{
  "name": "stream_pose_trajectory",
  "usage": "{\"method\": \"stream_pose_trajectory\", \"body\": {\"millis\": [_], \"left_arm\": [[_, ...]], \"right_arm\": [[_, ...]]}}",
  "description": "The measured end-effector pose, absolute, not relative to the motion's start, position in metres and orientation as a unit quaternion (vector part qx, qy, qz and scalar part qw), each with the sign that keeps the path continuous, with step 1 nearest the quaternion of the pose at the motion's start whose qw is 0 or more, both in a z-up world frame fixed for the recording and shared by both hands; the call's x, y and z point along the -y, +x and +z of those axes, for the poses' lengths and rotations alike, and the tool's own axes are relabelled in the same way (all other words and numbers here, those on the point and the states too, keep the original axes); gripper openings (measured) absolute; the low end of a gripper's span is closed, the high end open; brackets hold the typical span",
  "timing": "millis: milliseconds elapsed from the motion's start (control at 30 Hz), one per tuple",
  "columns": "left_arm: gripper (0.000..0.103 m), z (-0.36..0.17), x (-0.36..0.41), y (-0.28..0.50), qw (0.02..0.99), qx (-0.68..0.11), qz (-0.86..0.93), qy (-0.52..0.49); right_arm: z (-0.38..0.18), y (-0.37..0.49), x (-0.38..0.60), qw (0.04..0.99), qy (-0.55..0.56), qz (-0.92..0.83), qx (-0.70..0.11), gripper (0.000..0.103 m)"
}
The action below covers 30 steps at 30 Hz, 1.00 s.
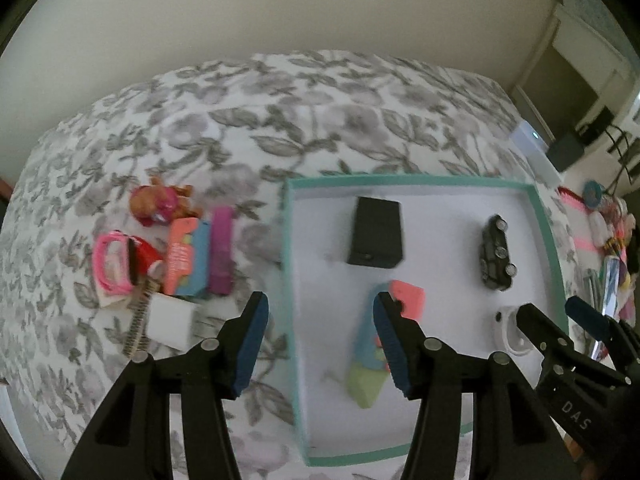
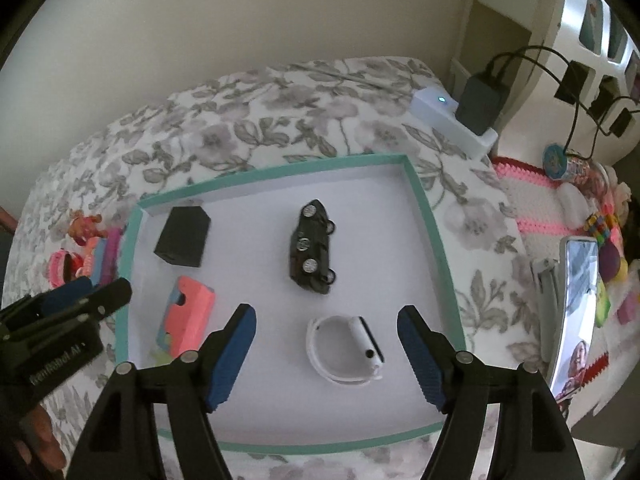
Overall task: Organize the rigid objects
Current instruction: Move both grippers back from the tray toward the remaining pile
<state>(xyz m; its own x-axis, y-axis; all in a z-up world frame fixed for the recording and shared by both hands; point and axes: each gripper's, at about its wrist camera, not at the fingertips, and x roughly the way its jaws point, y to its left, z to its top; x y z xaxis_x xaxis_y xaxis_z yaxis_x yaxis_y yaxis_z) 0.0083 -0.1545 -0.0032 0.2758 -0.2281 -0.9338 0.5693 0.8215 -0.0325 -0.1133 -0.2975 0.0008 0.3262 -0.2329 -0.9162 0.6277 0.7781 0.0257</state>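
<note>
A shallow teal-rimmed white box (image 1: 286,248) (image 2: 424,196) lies on the floral bedspread. In it are a black box (image 1: 375,232) (image 2: 183,237), a black toy car on its side (image 1: 497,254) (image 2: 314,248), a coral, blue and green toy (image 1: 370,356) (image 2: 186,320) and a white smartwatch (image 1: 506,330) (image 2: 344,350). My left gripper (image 1: 320,344) is open and empty above the box's left rim. My right gripper (image 2: 326,356) is open and empty, with the watch between its fingers in view; whether the fingers touch it I cannot tell.
Left of the box lies a pile (image 1: 180,256): a doll, a pink ring toy, a red item, coral and purple flat pieces, a white charger, a spiral spring. On the right are a white device (image 2: 448,120), a pink mat with toys (image 2: 560,200) and a phone (image 2: 576,304).
</note>
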Motion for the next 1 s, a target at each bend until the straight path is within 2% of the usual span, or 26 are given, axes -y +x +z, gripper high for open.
{"method": "stream_pose_trajectory", "body": {"millis": [67, 167, 233, 300, 333, 400, 533, 567, 633, 800, 867, 1000], "left_arm": [[0.056, -0.003, 0.147, 0.013, 0.788, -0.542, -0.246, 0.156], [0.056, -0.004, 0.137, 0.023, 0.794, -0.539, -0.233, 0.156], [0.057, -0.004, 0.129, 0.03, 0.798, -0.537, -0.226, 0.153], [0.065, -0.003, 0.121, 0.036, 0.801, -0.536, -0.223, 0.148], [0.072, -0.003, 0.117, 0.04, 0.803, -0.535, -0.221, 0.144], [0.073, -0.003, 0.109, 0.047, 0.806, -0.533, -0.218, 0.14], [0.073, -0.005, 0.093, 0.061, 0.811, -0.531, -0.206, 0.133], [0.076, -0.005, 0.089, 0.064, 0.812, -0.531, -0.202, 0.132], [0.086, -0.006, 0.079, 0.072, 0.817, -0.529, -0.193, 0.128], [0.086, -0.003, 0.058, 0.089, 0.835, -0.506, -0.161, 0.142], [0.094, -0.001, 0.048, 0.096, 0.842, -0.499, -0.154, 0.135], [0.095, 0.003, 0.028, 0.108, 0.853, -0.49, -0.146, 0.11]], "right_arm": [[-0.002, -0.11, 0.293, 0.791, 0.191, -0.272, -0.514, 0.077], [-0.007, -0.106, 0.289, 0.791, 0.191, -0.269, -0.516, 0.086], [-0.009, -0.102, 0.285, 0.791, 0.189, -0.266, -0.517, 0.087], [-0.01, -0.097, 0.279, 0.794, 0.184, -0.263, -0.516, 0.089], [-0.01, -0.093, 0.275, 0.796, 0.181, -0.26, -0.516, 0.091], [-0.011, -0.089, 0.27, 0.799, 0.18, -0.254, -0.514, 0.098], [-0.013, -0.079, 0.258, 0.806, 0.18, -0.245, -0.508, 0.102], [-0.013, -0.076, 0.255, 0.808, 0.179, -0.244, -0.506, 0.103], [-0.014, -0.072, 0.251, 0.811, 0.175, -0.241, -0.503, 0.103], [-0.014, -0.062, 0.239, 0.823, 0.17, -0.233, -0.489, 0.103], [-0.013, -0.058, 0.235, 0.828, 0.174, -0.229, -0.482, 0.103], [-0.011, -0.051, 0.224, 0.839, 0.168, -0.218, -0.47, 0.103]]}}
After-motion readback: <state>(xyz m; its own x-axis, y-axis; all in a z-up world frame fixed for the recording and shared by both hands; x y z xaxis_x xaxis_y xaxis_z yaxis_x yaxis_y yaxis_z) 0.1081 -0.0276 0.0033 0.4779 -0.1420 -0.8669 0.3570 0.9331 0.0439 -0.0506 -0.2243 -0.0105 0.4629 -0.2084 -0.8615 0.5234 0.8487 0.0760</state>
